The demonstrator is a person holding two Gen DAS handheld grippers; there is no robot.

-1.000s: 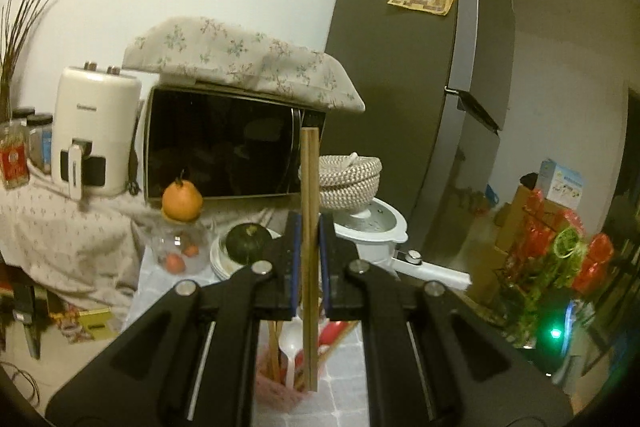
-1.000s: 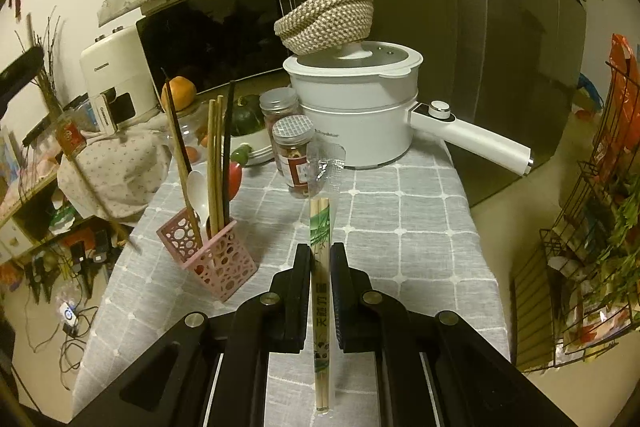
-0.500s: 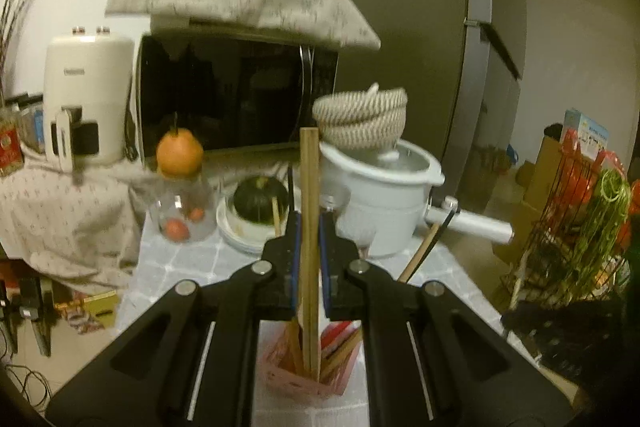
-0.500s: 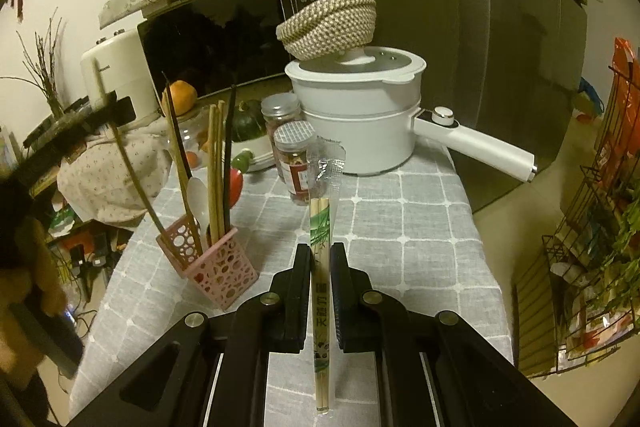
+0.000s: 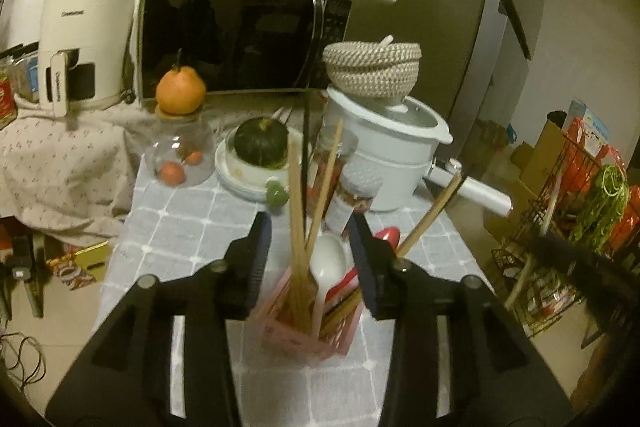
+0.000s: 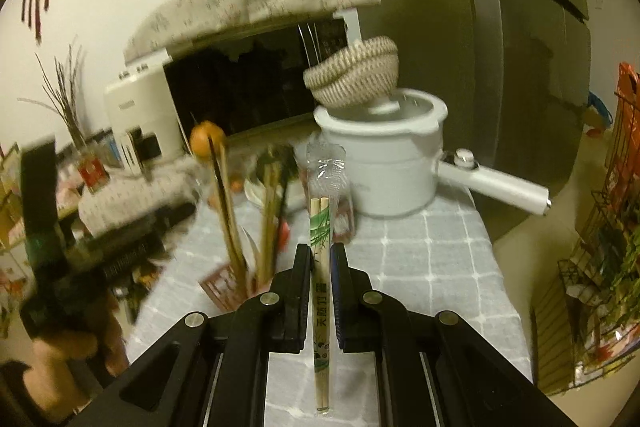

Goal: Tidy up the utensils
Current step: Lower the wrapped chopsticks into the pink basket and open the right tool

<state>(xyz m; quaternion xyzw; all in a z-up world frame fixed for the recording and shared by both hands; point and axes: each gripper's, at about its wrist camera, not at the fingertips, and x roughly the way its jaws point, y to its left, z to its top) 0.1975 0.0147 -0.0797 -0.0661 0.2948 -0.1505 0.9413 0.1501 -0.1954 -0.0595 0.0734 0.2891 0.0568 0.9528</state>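
Note:
My left gripper (image 5: 308,227) is open, its jaws wide apart just above the pink perforated utensil holder (image 5: 304,331). The holder stands on the grey checked tablecloth and holds wooden chopsticks (image 5: 296,219), a white spoon (image 5: 326,263) and a red utensil (image 5: 386,235). In the right wrist view my right gripper (image 6: 320,259) is shut on a wrapped pair of disposable chopsticks (image 6: 321,227), held upright above the table. The holder (image 6: 224,287) shows blurred at lower left, with my left gripper (image 6: 48,247) beside it.
A white pot (image 5: 384,155) with a long handle and a woven bowl (image 5: 372,67) on its lid stands behind the holder. Two jars (image 5: 352,187), a plate with a green squash (image 5: 260,143), a glass jar with an orange (image 5: 180,91), a microwave (image 5: 240,35) and a fridge (image 5: 440,7) are beyond.
My left gripper lowered a wooden chopstick into the pink holder and opened, letting it go. My right gripper lifted and tilted a little, still holding the wrapped chopsticks.

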